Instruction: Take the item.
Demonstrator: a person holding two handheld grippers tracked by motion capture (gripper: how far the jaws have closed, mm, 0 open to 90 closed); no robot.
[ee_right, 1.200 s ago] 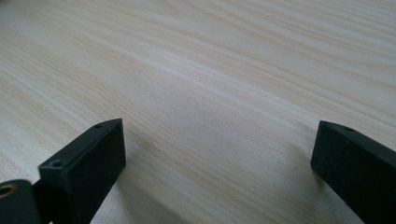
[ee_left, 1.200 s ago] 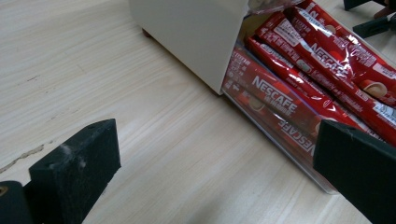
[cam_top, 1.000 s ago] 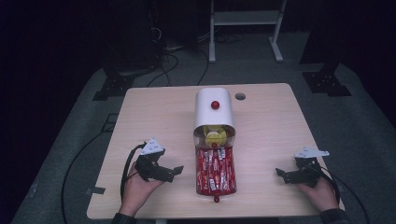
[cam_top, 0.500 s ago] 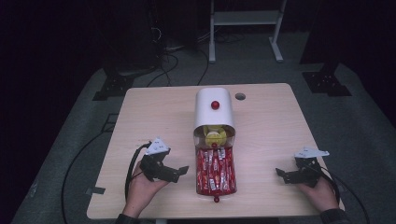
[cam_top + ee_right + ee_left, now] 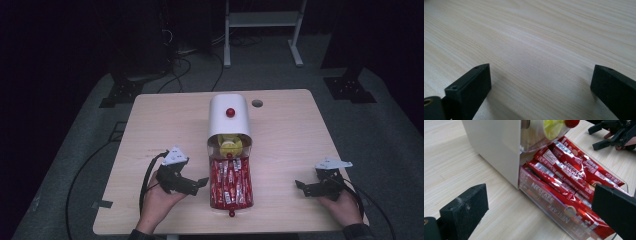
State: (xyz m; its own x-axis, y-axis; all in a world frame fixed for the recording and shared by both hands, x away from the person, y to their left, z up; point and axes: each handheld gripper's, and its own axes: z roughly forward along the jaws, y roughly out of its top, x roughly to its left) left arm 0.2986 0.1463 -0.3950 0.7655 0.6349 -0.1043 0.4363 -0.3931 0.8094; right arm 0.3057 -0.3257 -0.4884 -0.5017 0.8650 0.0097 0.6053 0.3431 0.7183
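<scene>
A white dispenser box [image 5: 229, 117] with a red knob lies in the middle of the wooden table [image 5: 285, 135]. Its clear drawer [image 5: 231, 182] is pulled out toward me and holds several red Nescafe sticks [image 5: 564, 177]. A yellow item [image 5: 230, 146] sits behind the box's clear front. My left gripper [image 5: 196, 186] is open just left of the drawer, jaws pointing at it and holding nothing. In the left gripper view, that gripper [image 5: 539, 210] frames the drawer's side wall. My right gripper [image 5: 301, 189] is open near the front right edge, and in its own view the right gripper [image 5: 541, 85] has bare wood between its jaws.
A small round hole [image 5: 257, 103] marks the table's far side near the box. A red knob [image 5: 231, 214] tips the drawer's front end. Cables trail from both grippers off the table. Beyond the table stand a white frame [image 5: 260, 20] and dark stands on grey floor.
My left gripper has edged to the right, closer to the drawer's side. The right gripper, the box and the drawer have stayed where they were.
</scene>
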